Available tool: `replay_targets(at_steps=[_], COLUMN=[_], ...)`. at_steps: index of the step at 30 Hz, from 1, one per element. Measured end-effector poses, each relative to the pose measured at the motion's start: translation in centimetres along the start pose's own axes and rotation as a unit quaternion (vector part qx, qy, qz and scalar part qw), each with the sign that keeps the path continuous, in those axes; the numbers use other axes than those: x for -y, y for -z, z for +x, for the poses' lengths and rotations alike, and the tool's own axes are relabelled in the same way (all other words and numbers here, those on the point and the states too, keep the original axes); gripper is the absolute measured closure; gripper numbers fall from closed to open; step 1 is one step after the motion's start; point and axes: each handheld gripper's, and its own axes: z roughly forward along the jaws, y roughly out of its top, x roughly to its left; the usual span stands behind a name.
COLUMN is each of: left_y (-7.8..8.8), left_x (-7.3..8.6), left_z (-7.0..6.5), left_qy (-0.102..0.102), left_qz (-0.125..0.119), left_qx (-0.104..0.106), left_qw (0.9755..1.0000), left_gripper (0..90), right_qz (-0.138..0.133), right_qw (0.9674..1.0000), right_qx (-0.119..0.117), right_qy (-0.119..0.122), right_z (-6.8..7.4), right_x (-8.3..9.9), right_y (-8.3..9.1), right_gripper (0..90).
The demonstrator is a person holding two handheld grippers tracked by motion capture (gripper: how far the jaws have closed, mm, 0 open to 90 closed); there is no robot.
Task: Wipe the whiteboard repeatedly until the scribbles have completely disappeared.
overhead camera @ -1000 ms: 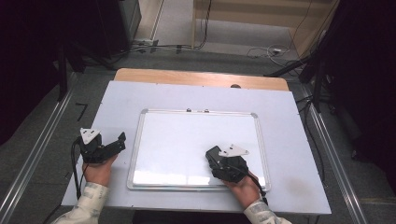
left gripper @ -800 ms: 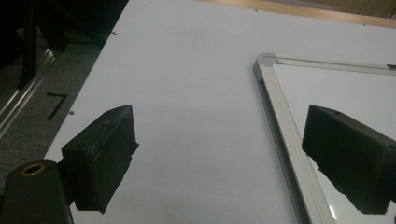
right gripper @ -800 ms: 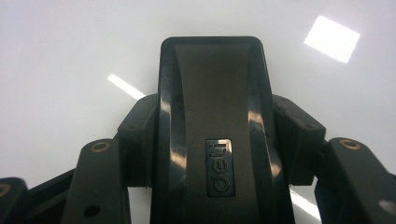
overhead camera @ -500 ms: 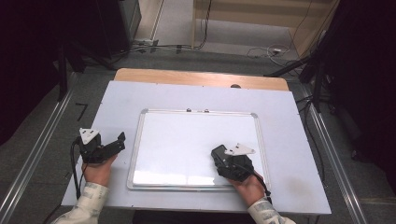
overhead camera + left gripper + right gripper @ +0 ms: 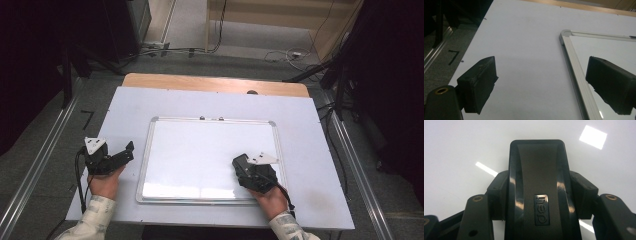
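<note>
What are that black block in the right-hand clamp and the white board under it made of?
The eraser looks like moulded black plastic, semi-gloss: light glints along its edges and a raised logo is set in it. The whiteboard seems to be a glossy coated panel, mirroring ceiling lights, with a frame that looks like brushed aluminium.

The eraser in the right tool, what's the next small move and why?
Probably a short sweep toward the far edge of the whiteboard. The right tool is shut on the black eraser, low over the board's near right part; the left tool hangs open beside the frame.
</note>
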Motion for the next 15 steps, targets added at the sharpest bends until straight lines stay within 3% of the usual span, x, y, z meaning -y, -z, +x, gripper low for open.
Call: replay_targets(at_steps=[8, 15], left_y=[-0.2, -0.2], left_x=[-0.1, -0.1], left_z=[0.0, 0.0], left_qy=[0.002, 0.003], left_qz=[0.000, -0.001], left_qx=[0.002, 0.004], left_qw=[1.0000, 1.0000], left_gripper=[10.4, 10.4], right_qz=[0.008, 0.007], right_qw=[0.9989, 0.9995], right_qx=[-0.007, 0.004], right_qy=[-0.047, -0.031], right_z=[-1.5, -0.7], right_x=[-0.2, -0.2], right_y=[0.2, 0.3], right_gripper=[39.0, 38.9])
